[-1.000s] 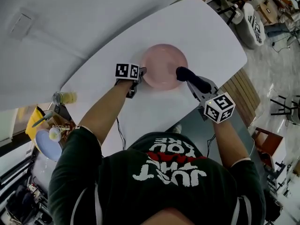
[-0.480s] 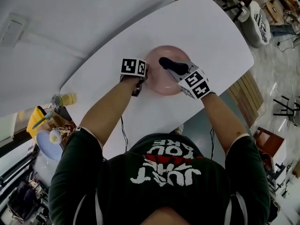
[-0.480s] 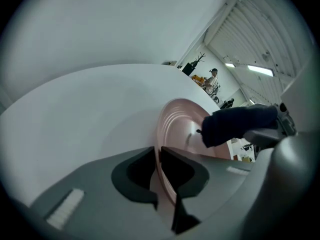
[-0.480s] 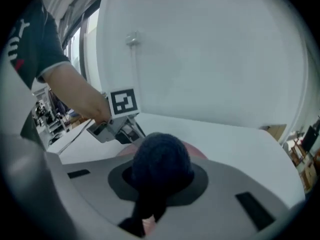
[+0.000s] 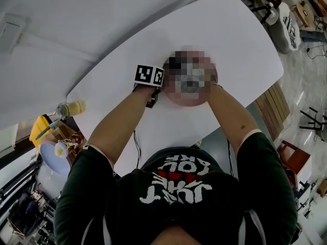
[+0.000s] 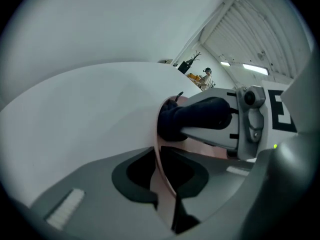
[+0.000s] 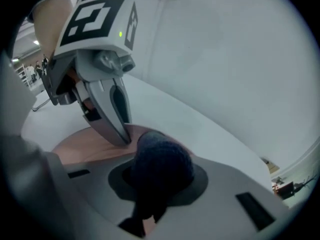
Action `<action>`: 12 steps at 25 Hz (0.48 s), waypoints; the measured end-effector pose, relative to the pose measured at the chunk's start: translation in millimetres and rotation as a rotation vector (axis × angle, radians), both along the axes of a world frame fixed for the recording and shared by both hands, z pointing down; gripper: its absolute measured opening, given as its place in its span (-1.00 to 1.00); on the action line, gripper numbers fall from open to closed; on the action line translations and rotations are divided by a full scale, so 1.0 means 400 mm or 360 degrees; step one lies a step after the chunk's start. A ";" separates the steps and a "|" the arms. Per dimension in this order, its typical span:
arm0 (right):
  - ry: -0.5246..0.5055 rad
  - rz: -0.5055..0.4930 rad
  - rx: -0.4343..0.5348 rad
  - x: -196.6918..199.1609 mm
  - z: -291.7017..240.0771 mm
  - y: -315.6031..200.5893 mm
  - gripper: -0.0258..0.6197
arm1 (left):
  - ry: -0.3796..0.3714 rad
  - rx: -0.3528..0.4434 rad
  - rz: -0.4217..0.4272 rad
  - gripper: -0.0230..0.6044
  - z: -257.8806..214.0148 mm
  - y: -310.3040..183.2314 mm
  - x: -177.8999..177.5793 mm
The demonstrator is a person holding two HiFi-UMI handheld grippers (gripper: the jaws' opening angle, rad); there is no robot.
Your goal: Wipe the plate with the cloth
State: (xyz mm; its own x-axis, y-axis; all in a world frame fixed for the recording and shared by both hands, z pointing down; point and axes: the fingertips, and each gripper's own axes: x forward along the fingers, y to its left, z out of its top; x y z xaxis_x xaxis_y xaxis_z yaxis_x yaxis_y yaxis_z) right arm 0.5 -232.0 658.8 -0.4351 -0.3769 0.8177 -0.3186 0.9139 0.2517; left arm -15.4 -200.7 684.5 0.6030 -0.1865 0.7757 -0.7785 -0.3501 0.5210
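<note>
A pink plate (image 5: 190, 99) lies on the white table (image 5: 230, 40); a mosaic patch covers most of it in the head view. My left gripper (image 6: 165, 184) sits at the plate's left rim (image 6: 158, 164), its jaws closing with the thin rim pinched between them. The right gripper (image 7: 150, 199) is shut on a bunched dark cloth (image 7: 160, 166). That cloth (image 6: 192, 116) rests on the plate's pink surface (image 7: 85, 146), close to the left gripper's fingers (image 7: 120, 129).
On the floor at the left lie a yellowish bottle (image 5: 71, 107) and a box of small items (image 5: 53, 147). Chairs (image 5: 286, 19) stand beyond the table's right end, and wooden slats (image 5: 271, 101) lie beside its right edge.
The right gripper has swung left with the cloth, from the plate's right edge to over its middle, and has rolled. The left gripper has stayed at the plate's left rim.
</note>
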 end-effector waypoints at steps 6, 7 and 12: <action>0.0153 0.0151 0.0097 0.065 0.011 -0.064 -0.73 | 0.0073 -0.0011 -0.0014 -0.80 0.001 -0.010 0.002; 0.0180 0.0189 0.0105 0.085 0.012 -0.072 -0.73 | 0.0088 -0.0019 -0.0026 -0.80 0.000 -0.011 0.002; 0.0358 0.0304 0.0120 0.196 0.016 -0.087 -0.73 | 0.0256 -0.0138 -0.0213 -0.85 0.000 -0.012 0.000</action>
State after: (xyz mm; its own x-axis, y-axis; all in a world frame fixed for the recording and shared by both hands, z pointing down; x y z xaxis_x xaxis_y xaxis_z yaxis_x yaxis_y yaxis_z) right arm 78.8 -266.7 665.3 -0.1615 -0.4978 0.8521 -0.4114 0.8188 0.4003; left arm -15.5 -205.4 684.6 0.6945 -0.2097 0.6882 -0.7195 -0.1979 0.6657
